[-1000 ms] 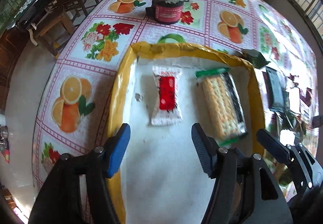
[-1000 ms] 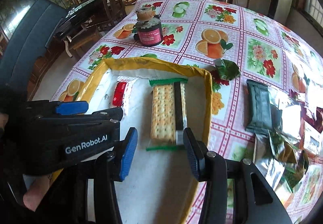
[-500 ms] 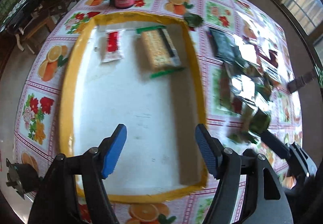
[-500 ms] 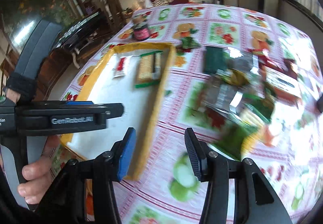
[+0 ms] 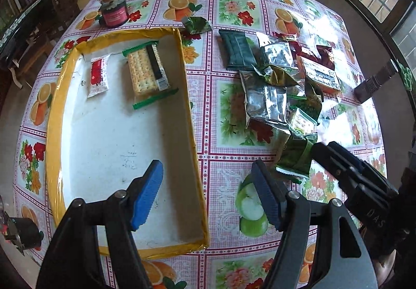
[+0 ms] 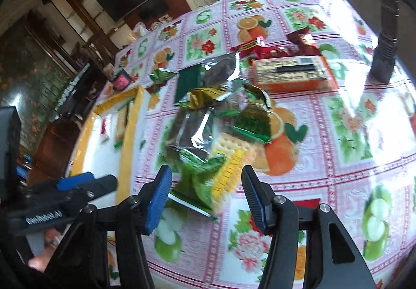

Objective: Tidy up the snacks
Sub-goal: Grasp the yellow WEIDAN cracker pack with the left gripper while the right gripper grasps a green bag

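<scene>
Your left gripper [image 5: 208, 192], wide and empty, sees into the tray [image 5: 56, 96]; your right gripper [image 6: 206, 195], empty, jaws just widening, faces the snack pile [image 6: 221, 117] on a fruit-print tablecloth [image 6: 351, 133].

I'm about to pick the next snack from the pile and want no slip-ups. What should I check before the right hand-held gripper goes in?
1. Right hand-held gripper empty, jaws apart (they have just been opening): ok.
2. A target lies ahead of it: the green snack packet at the near edge of the pile: ok.
3. Packet free of its neighbours: not ok; it overlaps the yellow cracker pack.
4. Room in the yellow-rimmed tray: ok; only the cracker sleeve and a red-and-white packet lie at its far end.
5. Left hand-held gripper empty and open: ok.
6. Sharp view of the pile: not ok, the right wrist picture is blurred.
</scene>
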